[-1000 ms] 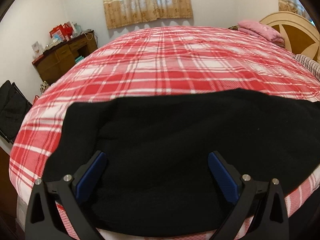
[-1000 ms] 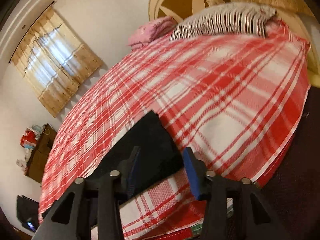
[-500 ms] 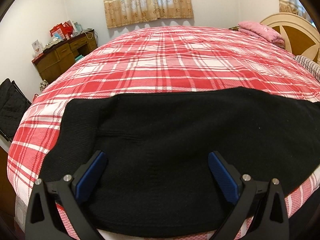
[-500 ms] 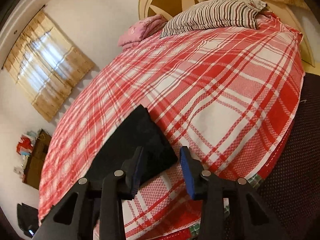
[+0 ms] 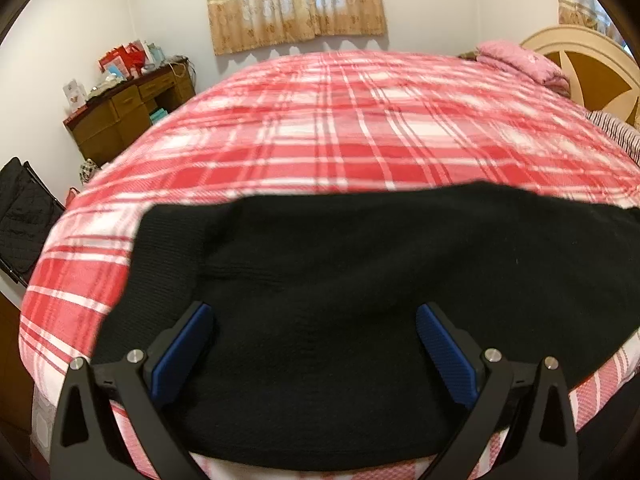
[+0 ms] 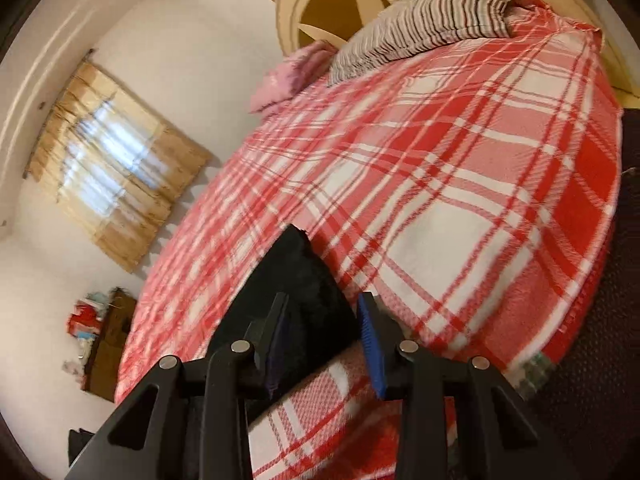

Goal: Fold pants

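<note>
1. Black pants [image 5: 360,280] are seen spread flat across the lower half of the left wrist frame, on a bed covered by a red-and-white plaid blanket [image 5: 340,128].
2. The near edge of the pants is found close to the bed's near edge, at the bottom of that frame.
3. The left tool [image 5: 316,320] is held over the pants with its blue pads [image 5: 182,350] spread wide; nothing is pinched between them. Whether the pads touch the cloth cannot be told.
4. In the right wrist frame, one end of the pants [image 6: 298,276] is seen at lower centre, its corner pointing toward the middle of the frame.
5. The right tool [image 6: 324,312] is set about that end of the pants; its jaws have just been closing, with black cloth lying between them. A gap is seen at the right pad [image 6: 370,340], so no firm pinch is shown.
6. A striped pillow [image 6: 424,28] is noted at upper right of the right wrist frame, a pink folded cloth [image 6: 288,80] just left of it, a headboard [image 6: 320,4] behind both.
7. A curtained window [image 5: 296,0] is noted at top centre of the left wrist frame, and a wooden desk [image 5: 128,116] with clutter at upper left.
</note>
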`<act>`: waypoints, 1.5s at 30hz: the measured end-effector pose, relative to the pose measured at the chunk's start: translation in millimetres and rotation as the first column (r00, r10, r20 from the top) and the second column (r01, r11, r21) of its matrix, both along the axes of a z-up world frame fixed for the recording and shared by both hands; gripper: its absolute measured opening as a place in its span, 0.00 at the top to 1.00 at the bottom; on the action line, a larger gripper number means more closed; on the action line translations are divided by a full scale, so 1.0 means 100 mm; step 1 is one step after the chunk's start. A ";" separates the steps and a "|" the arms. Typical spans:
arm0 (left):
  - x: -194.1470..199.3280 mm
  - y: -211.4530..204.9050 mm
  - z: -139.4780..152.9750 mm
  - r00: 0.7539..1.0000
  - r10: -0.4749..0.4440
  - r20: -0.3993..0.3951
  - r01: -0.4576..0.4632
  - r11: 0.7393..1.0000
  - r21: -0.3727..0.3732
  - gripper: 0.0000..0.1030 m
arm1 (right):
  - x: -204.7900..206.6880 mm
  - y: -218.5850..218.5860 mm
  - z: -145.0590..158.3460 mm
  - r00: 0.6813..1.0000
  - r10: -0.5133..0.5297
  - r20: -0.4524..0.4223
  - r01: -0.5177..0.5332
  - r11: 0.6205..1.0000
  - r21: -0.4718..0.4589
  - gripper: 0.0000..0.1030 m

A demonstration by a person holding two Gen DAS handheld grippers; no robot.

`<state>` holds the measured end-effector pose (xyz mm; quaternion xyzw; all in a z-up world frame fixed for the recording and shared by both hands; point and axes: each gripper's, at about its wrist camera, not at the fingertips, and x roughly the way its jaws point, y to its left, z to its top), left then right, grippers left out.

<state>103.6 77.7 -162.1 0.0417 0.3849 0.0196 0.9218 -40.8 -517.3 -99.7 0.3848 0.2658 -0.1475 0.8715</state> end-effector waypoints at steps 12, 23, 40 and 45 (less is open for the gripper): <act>0.17 0.55 0.01 0.991 0.133 0.007 -0.133 0.990 0.047 0.00 | 0.01 -0.17 -0.10 0.992 0.051 0.113 -0.062 0.993 0.096 0.75; 0.20 0.70 -0.07 0.992 0.126 -0.003 -0.126 0.992 -0.008 0.00 | 0.03 -0.14 -0.06 0.989 0.064 0.134 -0.077 0.992 0.100 0.89; 0.22 0.71 -0.09 0.995 0.100 -0.008 -0.100 0.995 -0.013 0.00 | 0.19 0.86 0.76 0.901 0.340 0.270 -0.304 0.938 -0.164 0.89; 0.21 0.70 -0.10 0.995 0.100 0.002 -0.100 0.995 -0.013 0.00 | 0.25 1.18 0.87 0.860 0.427 0.280 -0.385 0.903 -0.193 0.89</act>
